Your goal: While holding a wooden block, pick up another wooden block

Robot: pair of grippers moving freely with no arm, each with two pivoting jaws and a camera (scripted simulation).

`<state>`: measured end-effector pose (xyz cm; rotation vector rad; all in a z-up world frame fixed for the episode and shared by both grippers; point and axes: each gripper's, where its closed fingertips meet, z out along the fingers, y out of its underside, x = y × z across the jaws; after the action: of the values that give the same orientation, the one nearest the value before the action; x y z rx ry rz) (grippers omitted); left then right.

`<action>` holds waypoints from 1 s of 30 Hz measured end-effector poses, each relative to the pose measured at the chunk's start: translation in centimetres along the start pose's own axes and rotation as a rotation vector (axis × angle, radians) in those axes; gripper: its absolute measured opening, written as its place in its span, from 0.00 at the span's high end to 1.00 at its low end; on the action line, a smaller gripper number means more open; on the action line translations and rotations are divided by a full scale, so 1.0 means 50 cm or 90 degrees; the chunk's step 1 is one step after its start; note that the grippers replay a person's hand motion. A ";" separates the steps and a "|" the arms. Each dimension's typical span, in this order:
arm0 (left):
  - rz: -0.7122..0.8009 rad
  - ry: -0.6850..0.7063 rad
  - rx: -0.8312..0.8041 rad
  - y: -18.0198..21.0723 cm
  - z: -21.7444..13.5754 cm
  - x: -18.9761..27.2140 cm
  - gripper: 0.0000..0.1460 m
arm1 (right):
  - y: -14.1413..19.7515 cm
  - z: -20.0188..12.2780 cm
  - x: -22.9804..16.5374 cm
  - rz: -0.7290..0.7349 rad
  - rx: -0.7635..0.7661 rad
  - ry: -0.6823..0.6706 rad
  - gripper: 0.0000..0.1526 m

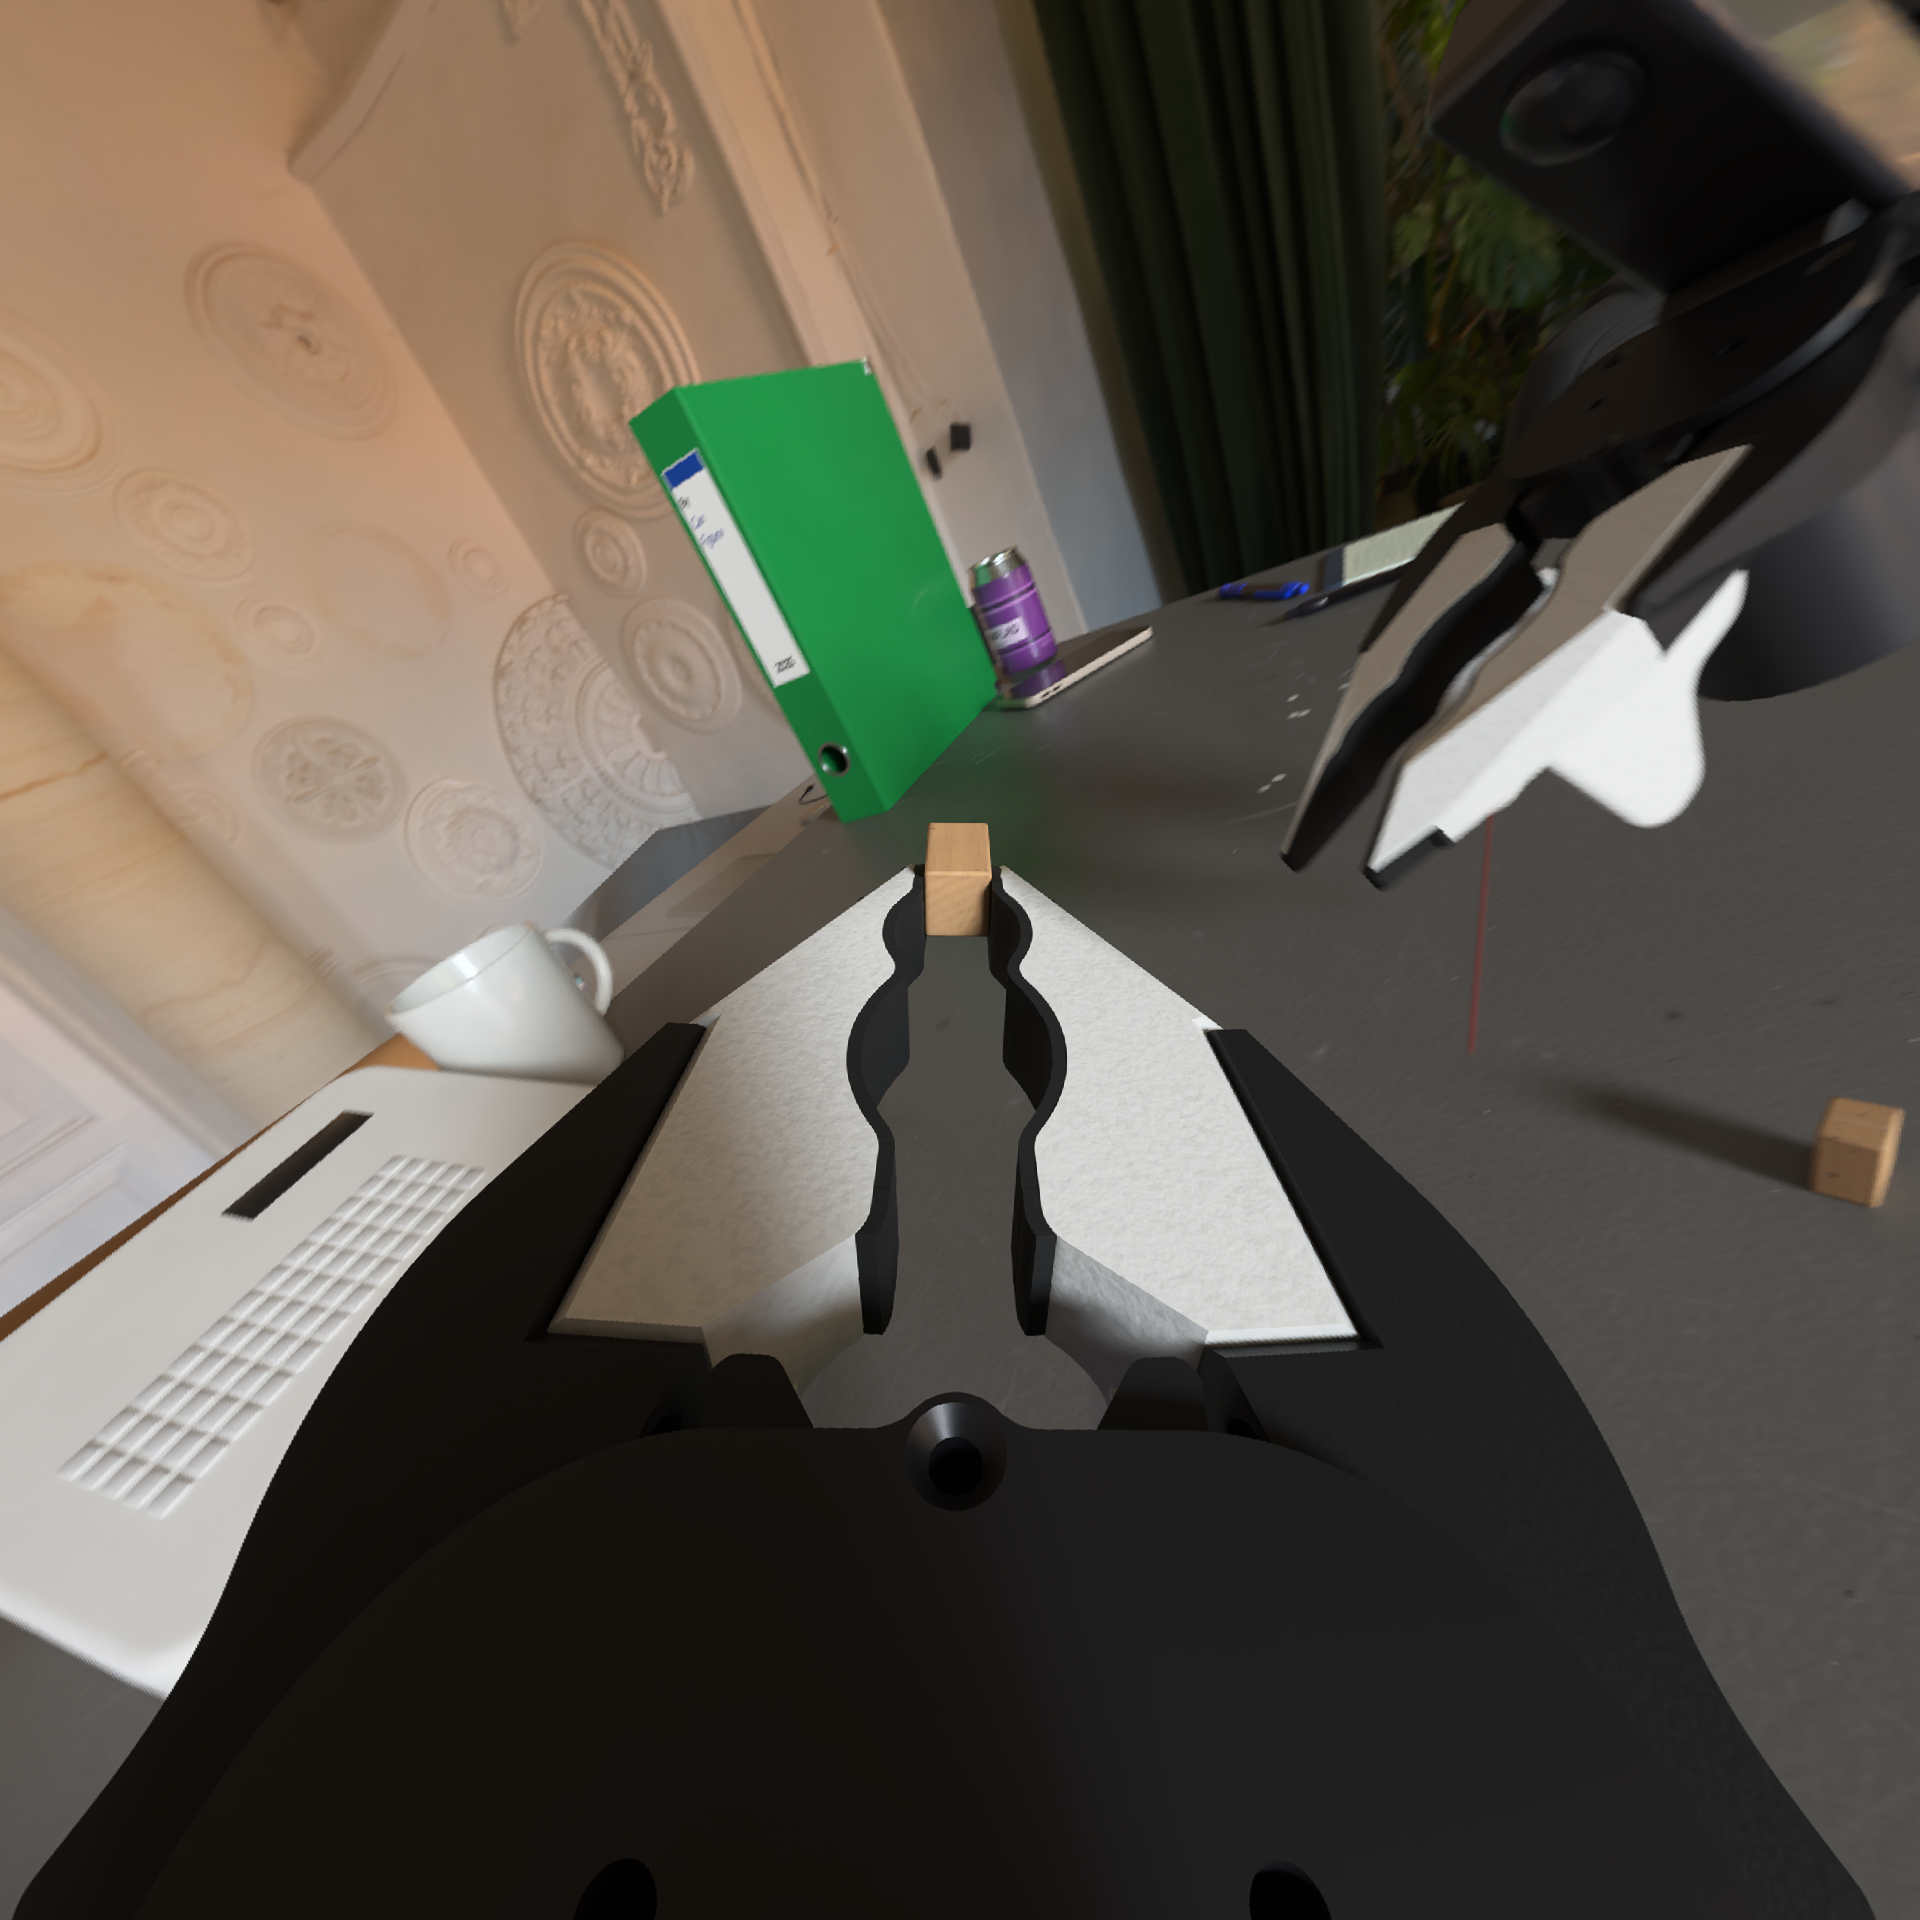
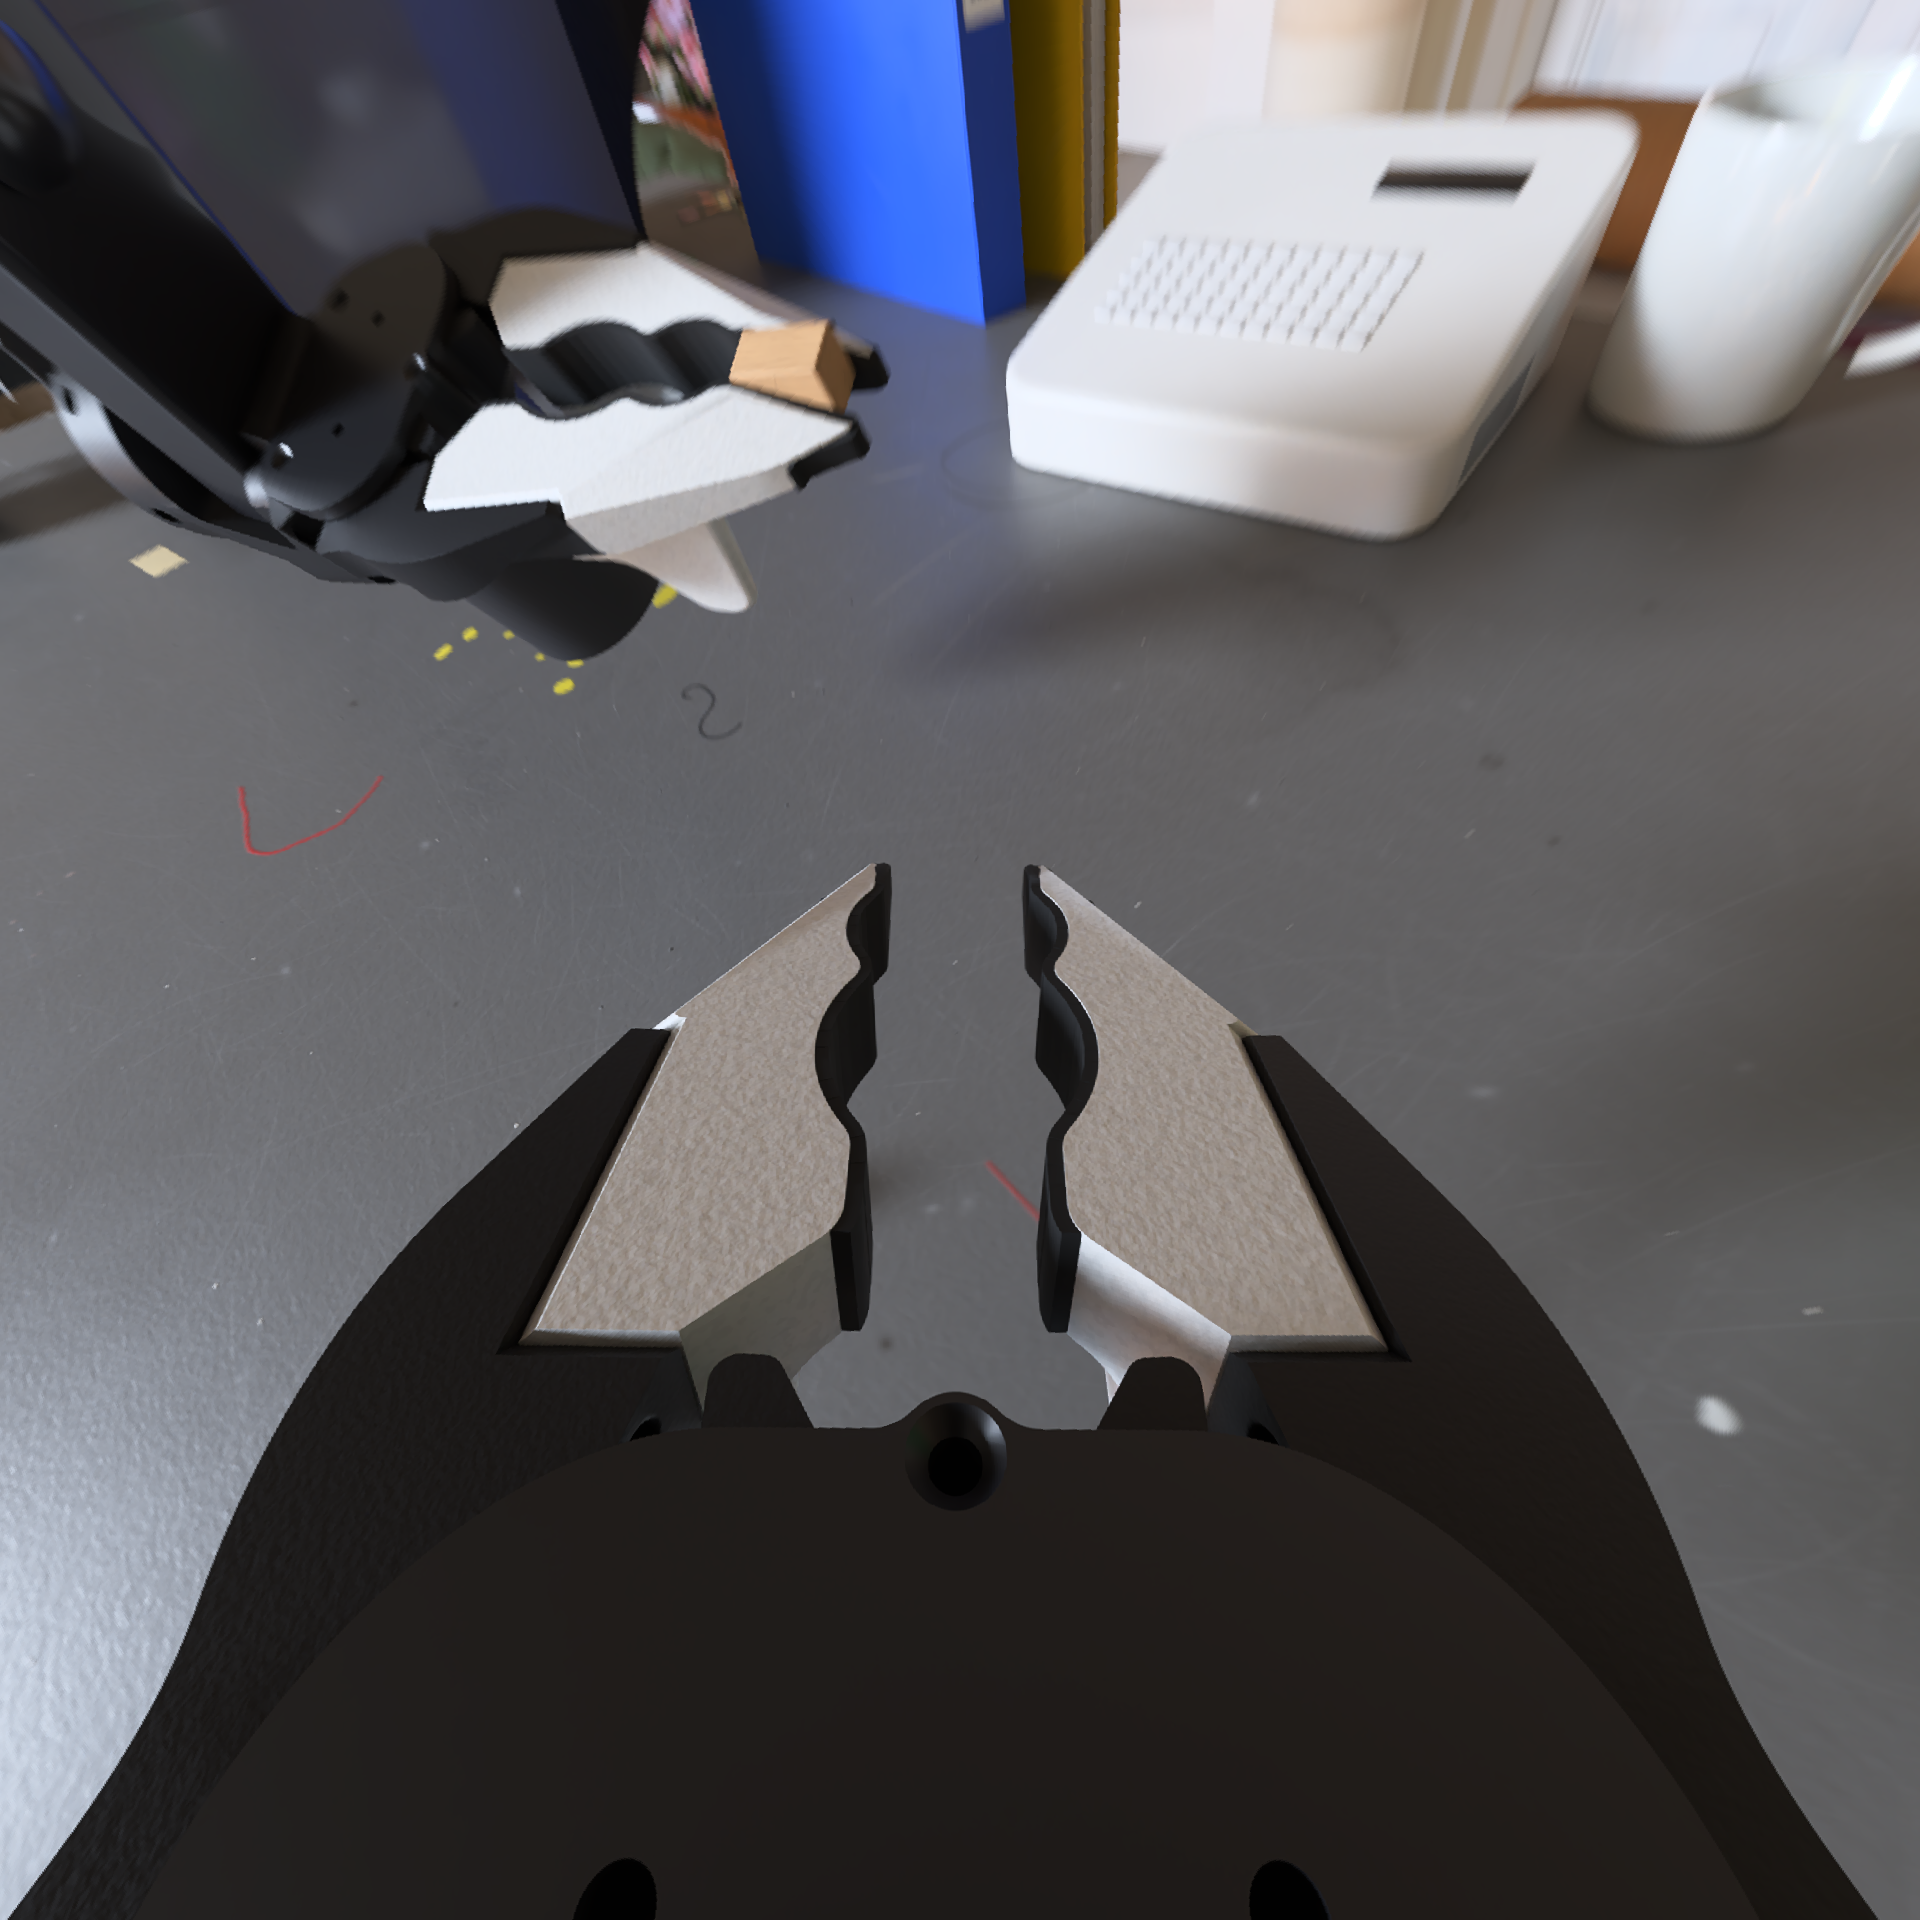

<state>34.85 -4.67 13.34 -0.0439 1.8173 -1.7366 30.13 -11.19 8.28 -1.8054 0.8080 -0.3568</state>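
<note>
The left gripper (image 1: 957,883) grips a wooden block (image 1: 957,879) at its very fingertips, the block standing proud of the tips and lifted clear of the grey desk (image 1: 1351,1039); the right wrist view confirms this, showing the same block pinched at the far end of that gripper at about ten o'clock. The first half of the task, holding one block, is therefore judged complete. The second block (image 1: 1860,1150) lies loose on the desk at roughly four o'clock in the left wrist view, untouched and well apart from both grippers. The right gripper (image 2: 957,878) hangs above the desk with its jaws parted to a moderate gap and nothing between them; only bare desk and a short red mark show in the gap. The second block does not appear in the right wrist view, so the right gripper is judged not yet aligned with it. Remaining work: bring the right gripper over the loose block, descend, close and lift, while the left grip holds. The tip-only hold on the first block is noted as a slip risk. Bystanding items, a green binder (image 1: 821,592) at twelve o'clock, a purple can (image 1: 1013,618), a white cup (image 1: 509,1003) and a white device (image 1: 260,1299), sit clear of the likely path.
</note>
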 end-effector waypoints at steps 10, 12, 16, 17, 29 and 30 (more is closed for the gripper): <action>-0.090 -0.041 -0.036 0.048 0.000 -0.048 0.93 | 0.094 0.075 -0.033 -0.120 -0.220 0.036 0.80; -0.099 -0.040 -0.037 0.050 0.000 -0.050 0.93 | 0.094 0.046 -0.043 -0.157 -0.216 0.002 0.80; -0.094 -0.026 -0.046 0.053 0.004 -0.041 0.93 | 0.127 -0.013 -0.054 -0.145 -0.226 -0.045 0.81; -0.092 -0.023 -0.049 0.054 0.005 -0.038 0.93 | 0.140 -0.023 -0.063 -0.131 -0.230 -0.058 0.81; -0.103 -0.014 -0.047 0.050 0.005 -0.030 0.93 | 0.162 -0.043 -0.123 -0.248 -0.196 -0.064 0.78; -0.102 -0.012 -0.048 0.050 0.006 -0.028 0.93 | 0.158 -0.041 -0.132 -0.260 -0.189 -0.071 0.79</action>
<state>37.05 -3.99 11.64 -0.2420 1.9099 -1.7676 21.34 -9.74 2.73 -2.2518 0.4244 -0.4093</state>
